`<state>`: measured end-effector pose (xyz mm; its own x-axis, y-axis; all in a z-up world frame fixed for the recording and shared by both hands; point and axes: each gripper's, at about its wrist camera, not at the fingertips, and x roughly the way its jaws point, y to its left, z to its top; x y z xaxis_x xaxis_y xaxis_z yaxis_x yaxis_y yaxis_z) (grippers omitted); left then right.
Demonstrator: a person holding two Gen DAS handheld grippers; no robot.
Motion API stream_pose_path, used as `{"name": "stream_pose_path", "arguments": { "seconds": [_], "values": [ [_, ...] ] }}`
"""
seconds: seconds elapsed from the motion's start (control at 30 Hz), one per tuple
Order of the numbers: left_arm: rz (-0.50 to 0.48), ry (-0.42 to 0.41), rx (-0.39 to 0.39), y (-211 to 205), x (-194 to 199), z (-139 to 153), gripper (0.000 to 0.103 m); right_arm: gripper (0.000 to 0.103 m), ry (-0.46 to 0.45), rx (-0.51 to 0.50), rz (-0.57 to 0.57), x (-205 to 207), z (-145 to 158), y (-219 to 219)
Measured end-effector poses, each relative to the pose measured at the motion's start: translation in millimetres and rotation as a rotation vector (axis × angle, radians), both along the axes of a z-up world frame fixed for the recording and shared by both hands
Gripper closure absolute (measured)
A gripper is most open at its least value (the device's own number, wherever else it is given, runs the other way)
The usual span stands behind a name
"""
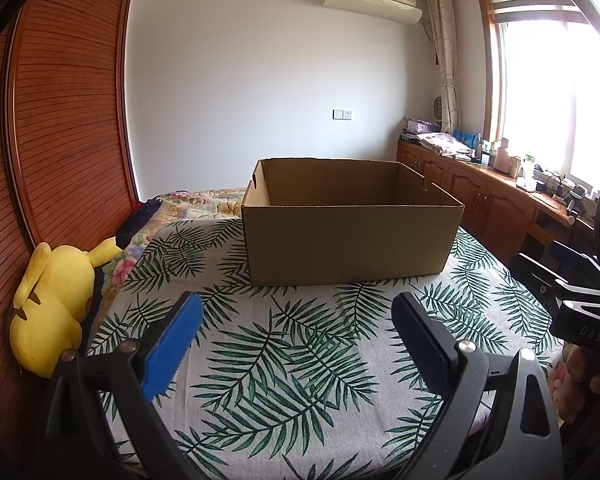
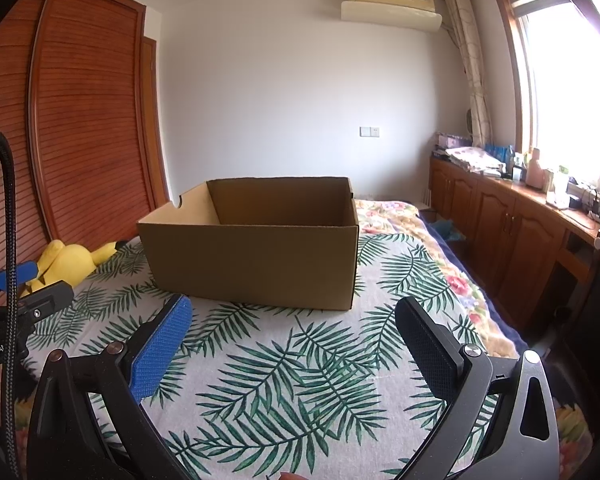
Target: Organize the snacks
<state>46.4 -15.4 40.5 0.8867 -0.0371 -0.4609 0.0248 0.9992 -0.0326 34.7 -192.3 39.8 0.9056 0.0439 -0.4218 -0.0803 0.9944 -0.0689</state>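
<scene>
An open brown cardboard box point(image 1: 352, 224) stands on a leaf-patterned cloth point(image 1: 284, 364) on the bed; the part of its inside that shows is empty. It also shows in the right wrist view point(image 2: 256, 248). My left gripper point(image 1: 298, 308) is open and empty, held above the cloth in front of the box. My right gripper point(image 2: 294, 312) is open and empty, also in front of the box. No snacks are in view. The body of the right gripper shows at the right edge of the left wrist view point(image 1: 580, 312).
A yellow plush toy point(image 1: 56, 304) lies at the cloth's left edge against a wooden slatted wardrobe point(image 1: 60, 120). Wooden cabinets point(image 2: 512, 232) with clutter on top run along the right under the window. The flowered bedspread point(image 2: 396, 212) extends behind the box.
</scene>
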Motion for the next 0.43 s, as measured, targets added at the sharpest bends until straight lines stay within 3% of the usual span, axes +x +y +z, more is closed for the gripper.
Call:
{"name": "stream_pose_path", "arguments": {
  "seconds": [0.43],
  "values": [
    [0.0, -0.002, 0.001, -0.7, -1.3, 2.3, 0.007, 0.0, 0.0, 0.0, -0.001, -0.1, -0.2, 0.0]
  ]
}}
